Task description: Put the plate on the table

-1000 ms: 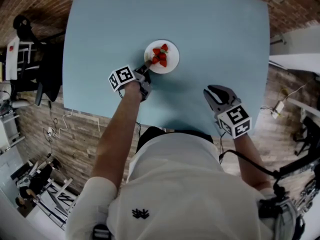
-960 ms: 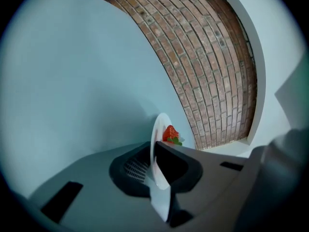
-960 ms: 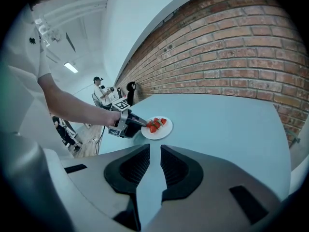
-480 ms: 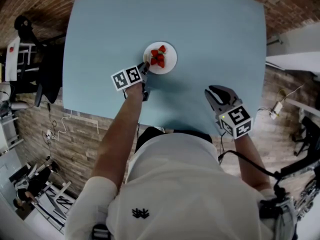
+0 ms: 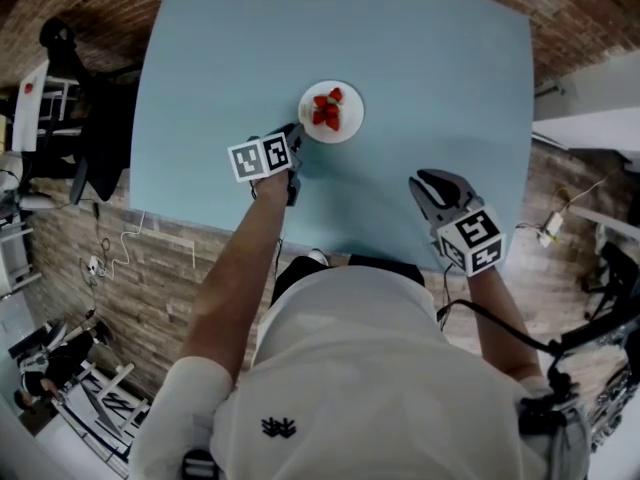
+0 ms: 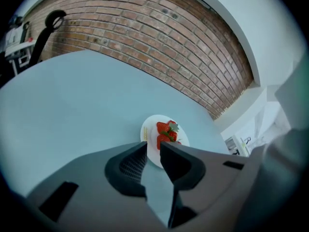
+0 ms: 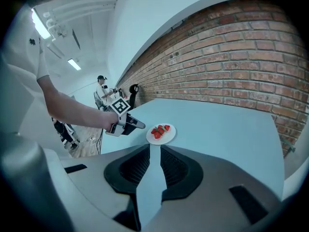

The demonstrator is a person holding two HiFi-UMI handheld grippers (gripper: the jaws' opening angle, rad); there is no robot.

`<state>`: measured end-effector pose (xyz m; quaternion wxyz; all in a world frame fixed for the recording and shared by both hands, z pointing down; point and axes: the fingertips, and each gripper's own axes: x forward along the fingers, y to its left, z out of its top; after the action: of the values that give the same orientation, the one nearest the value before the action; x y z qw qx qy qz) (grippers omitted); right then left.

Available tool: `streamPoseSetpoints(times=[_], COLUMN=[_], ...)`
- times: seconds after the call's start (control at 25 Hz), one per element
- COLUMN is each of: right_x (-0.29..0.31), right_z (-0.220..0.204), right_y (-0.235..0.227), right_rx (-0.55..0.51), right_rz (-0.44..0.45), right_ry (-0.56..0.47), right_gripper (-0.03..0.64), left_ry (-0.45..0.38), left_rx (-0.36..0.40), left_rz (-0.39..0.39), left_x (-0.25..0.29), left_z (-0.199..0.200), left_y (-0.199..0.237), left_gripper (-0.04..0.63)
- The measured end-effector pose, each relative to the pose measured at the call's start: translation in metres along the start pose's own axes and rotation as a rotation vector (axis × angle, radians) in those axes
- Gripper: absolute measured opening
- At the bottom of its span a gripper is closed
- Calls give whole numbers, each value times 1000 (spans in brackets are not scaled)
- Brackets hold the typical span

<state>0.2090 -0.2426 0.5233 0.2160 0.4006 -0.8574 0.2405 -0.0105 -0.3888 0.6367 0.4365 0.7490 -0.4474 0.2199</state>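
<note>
1. The left gripper (image 5: 294,133) has let go. 1 second ago its tips were at the rim of the plate (image 5: 349,125); now its jaws stand slightly apart and empty, just short of that rim.
2. The plate, carrying strawberries (image 5: 327,114), lies flat on the table (image 5: 430,68), so the placing looks done.
3. The right gripper (image 5: 422,182) stays at the near edge, narrowly parted, holding nothing.
</note>
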Motion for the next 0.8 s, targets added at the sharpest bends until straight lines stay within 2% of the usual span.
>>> streamPoseSetpoints(times=[0.16, 0.48, 0.6, 0.8], right_x=[3, 1, 3, 9], right_z=[4, 17, 23, 27], right_y=[6, 71, 97, 139], right_rx=[-22, -88, -108, -148], right_rz=[11, 13, 17, 22], right_ry=[0, -13, -28, -39], right_gripper=[72, 72, 71, 71], left_ry=[43, 27, 15, 20], left_rx=[103, 300, 355, 427], left_rz=[-28, -185, -235, -268], left_x=[-11, -99, -133, -184], left_z=[-4, -27, -39, -62], left_y=[-30, -86, -97, -97], left_gripper=[72, 72, 72, 72])
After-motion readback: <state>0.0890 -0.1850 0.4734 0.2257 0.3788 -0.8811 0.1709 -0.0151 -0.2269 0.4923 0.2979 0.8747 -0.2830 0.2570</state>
